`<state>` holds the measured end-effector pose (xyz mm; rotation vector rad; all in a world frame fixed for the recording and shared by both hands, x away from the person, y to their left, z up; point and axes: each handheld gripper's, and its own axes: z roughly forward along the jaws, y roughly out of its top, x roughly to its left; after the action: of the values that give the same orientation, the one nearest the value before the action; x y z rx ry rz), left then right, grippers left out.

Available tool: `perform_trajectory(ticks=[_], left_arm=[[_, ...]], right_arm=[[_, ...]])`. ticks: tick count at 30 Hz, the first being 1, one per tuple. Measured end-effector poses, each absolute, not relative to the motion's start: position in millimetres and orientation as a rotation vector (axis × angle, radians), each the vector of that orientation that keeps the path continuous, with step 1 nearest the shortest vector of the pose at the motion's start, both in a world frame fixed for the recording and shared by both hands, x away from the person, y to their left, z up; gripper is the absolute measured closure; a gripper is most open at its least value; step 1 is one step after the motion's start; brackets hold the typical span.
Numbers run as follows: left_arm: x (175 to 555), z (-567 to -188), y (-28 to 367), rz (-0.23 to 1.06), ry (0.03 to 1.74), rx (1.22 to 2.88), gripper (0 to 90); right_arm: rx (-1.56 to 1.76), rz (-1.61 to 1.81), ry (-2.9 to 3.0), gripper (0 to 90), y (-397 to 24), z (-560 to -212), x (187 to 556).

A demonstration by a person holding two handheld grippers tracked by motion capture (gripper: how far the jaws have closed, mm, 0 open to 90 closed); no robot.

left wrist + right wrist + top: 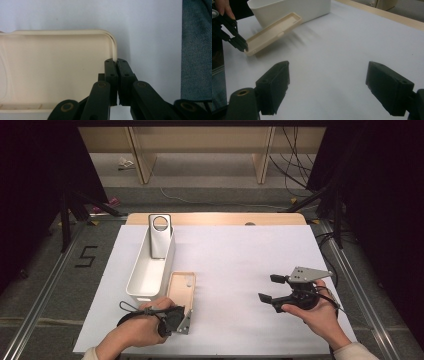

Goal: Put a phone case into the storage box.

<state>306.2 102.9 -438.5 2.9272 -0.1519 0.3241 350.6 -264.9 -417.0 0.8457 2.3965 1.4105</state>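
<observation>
A cream phone case (181,287) lies open side up on the white sheet, just right of the white bin. My left gripper (186,310) is at its near end. In the left gripper view the gripper (117,61) is shut on the case's (50,70) thin rim at a rounded corner. The right gripper view shows that same pinch (244,47) on the case (272,31), whose held end looks slightly raised over a shadow. My right gripper (267,287) hovers at the right with its jaws wide apart and nothing between them (329,82).
A long white bin (135,285) stands left of the case, with a grey case with a round hole (160,237) leaning at its far end. The white sheet (240,260) covers a wooden table. Dark stands and cables lie beyond the table.
</observation>
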Motion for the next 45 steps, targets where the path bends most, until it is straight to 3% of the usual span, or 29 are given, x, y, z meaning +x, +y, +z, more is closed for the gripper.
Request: perform_trajectory(ticks=[35, 41, 45], left_arm=[[313, -410, 17, 0.359, -0.371, 2.832, 87.3], [311, -411, 13, 0.357, -0.404, 2.832, 87.3], [309, -412, 12, 0.359, -0.407, 2.828, 87.3]], right_arm=[[0.921, 1.449, 2.529, 24.2, -181, -431, 397], [0.963, 1.434, 2.548, 31.3, -177, -435, 402], [0.99, 1.447, 2.551, 45.3, -177, -434, 403]])
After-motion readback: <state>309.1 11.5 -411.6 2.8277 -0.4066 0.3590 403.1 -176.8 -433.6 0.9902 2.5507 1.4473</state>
